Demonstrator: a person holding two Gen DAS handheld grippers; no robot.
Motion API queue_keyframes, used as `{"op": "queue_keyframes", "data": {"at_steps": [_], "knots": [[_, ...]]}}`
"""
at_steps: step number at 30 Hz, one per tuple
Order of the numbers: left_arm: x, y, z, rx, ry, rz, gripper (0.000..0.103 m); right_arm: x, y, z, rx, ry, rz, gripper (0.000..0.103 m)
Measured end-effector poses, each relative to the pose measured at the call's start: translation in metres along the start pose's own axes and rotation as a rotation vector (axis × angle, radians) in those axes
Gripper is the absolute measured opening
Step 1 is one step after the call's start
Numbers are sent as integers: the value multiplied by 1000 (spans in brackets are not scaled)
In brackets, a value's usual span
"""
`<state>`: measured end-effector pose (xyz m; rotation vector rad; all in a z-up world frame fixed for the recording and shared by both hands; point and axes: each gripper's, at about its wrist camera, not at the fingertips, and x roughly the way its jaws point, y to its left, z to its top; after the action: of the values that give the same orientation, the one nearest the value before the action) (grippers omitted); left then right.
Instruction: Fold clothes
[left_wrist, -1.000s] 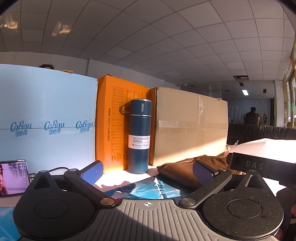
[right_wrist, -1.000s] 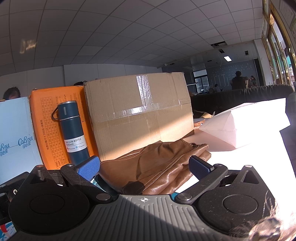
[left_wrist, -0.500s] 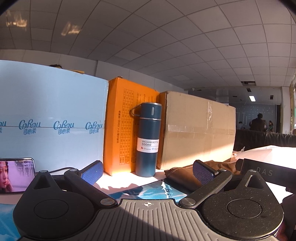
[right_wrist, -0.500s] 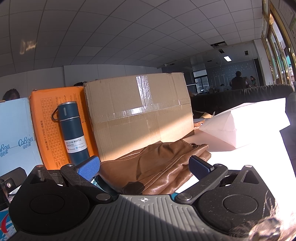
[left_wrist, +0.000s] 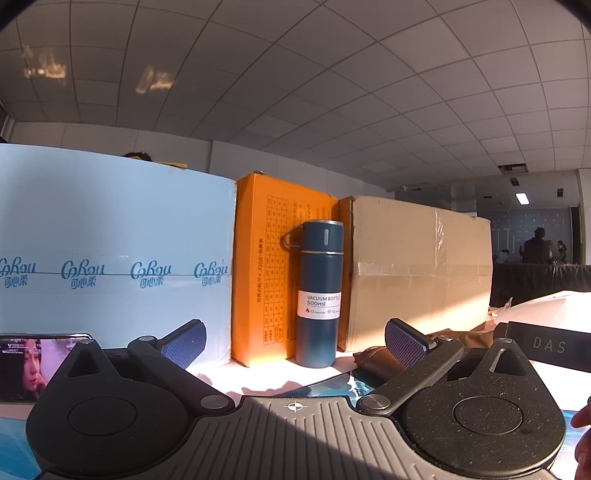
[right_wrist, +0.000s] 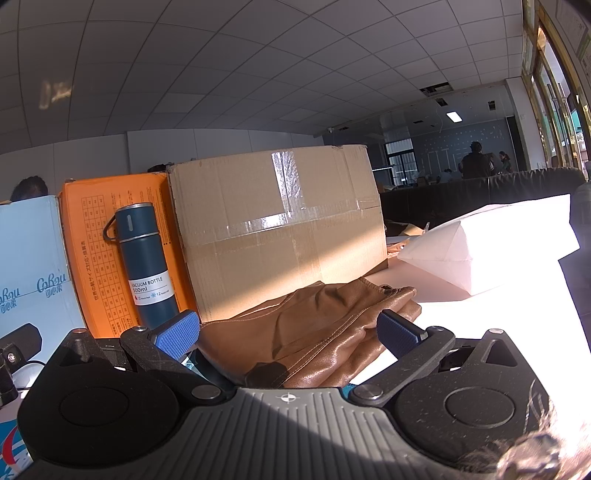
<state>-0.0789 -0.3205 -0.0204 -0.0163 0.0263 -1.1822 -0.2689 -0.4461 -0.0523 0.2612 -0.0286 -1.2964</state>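
Brown leather garment w/ tan stitching. Navy vacuum bottle, white label. Orange box w/ printed grid, pale blue box w/ teal logos, plain tan cardboard box. Blue textured pads.

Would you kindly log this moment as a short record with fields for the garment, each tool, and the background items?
garment: brown garment, bunched on the table, lying in front of the right tool, not gripped
left tool: open, holding nothing, facing the bottle
right tool: open, holding nothing, aimed at the garment
bottle: blue vacuum bottle, upright, before the orange box
boxes: light-blue box, orange box, cardboard box in a row behind
phone: screen lit, left edge
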Motion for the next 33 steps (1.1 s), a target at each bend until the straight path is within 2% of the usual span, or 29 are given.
{"op": "queue_keyframes", "data": {"at_steps": [33], "knots": [[2, 0, -1, 3, 15, -2, 103, 0, 0, 0, -1, 1, 0, 103]]}}
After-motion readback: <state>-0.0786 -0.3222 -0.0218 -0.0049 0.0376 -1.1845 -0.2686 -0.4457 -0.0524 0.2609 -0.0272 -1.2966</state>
